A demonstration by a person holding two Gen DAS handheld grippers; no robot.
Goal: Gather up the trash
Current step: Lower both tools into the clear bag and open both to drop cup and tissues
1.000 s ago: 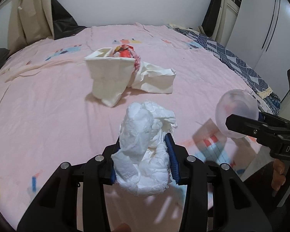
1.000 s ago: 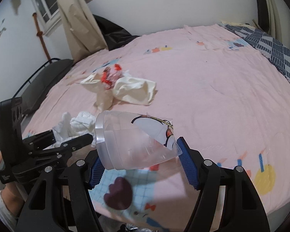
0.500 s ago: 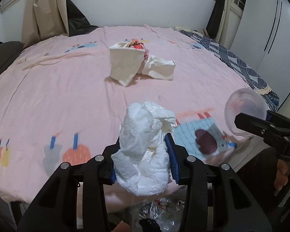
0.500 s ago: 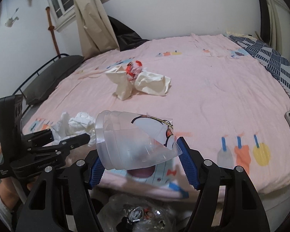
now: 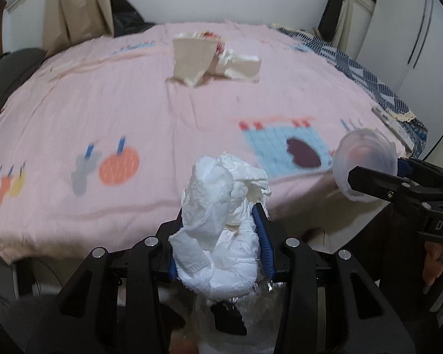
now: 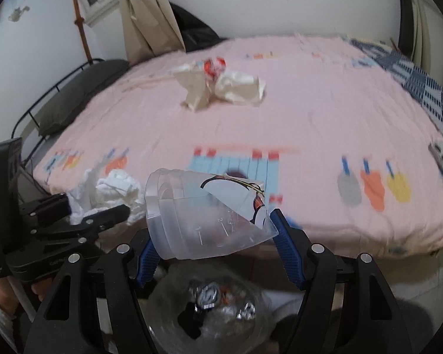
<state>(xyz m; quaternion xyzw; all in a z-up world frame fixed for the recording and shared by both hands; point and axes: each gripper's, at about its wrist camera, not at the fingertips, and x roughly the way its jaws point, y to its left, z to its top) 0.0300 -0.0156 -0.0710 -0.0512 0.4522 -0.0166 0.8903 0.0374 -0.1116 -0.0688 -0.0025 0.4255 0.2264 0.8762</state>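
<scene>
My left gripper is shut on a crumpled white tissue wad. My right gripper is shut on a clear plastic cup with a cartoon print, lying on its side. Both hang past the near edge of the pink bed, above a clear trash bag on the floor with wrappers inside. From the left wrist view the right gripper and cup are at the right, and the trash bag is below. Cream paper bags with a red wrapper lie far up the bed.
A phone lies at the bed's right edge by a blue patterned cloth. A dark pillow and metal bed rail are at the left. A white wardrobe stands at the right, a curtain at the back.
Both grippers have drawn back from over the bed to beyond its near edge, still holding the tissue and the cup. The trash bag on the floor has come into view beneath them.
</scene>
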